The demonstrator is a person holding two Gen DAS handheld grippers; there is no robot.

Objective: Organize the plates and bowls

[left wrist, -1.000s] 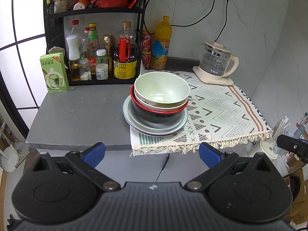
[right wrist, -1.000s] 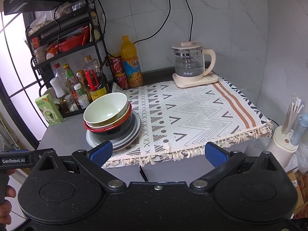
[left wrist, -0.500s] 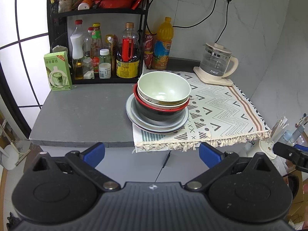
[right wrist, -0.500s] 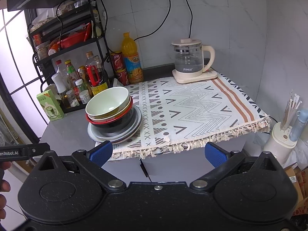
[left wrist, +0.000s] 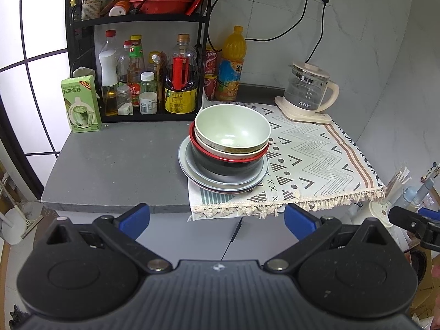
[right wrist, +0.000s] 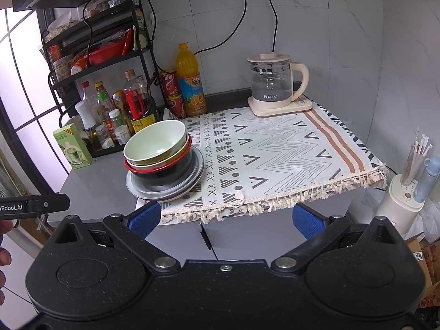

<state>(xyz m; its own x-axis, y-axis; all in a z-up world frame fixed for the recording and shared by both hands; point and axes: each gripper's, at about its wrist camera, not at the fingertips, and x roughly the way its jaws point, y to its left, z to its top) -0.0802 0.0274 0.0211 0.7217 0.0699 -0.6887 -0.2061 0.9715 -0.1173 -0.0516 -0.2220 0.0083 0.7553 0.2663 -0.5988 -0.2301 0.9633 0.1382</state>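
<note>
Reaching in with both claws spread and empty, left claw and right claw, you risk tipping the nested bowls off the plates at frame centre.

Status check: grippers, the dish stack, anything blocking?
Left gripper open, empty. Right gripper open, empty. Bowls nested on plates, untouched, at cloth edge. Path clear.

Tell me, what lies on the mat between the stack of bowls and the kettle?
Nothing: in the right wrist view the patterned mat is bare between the stack of bowls and the kettle.
</note>
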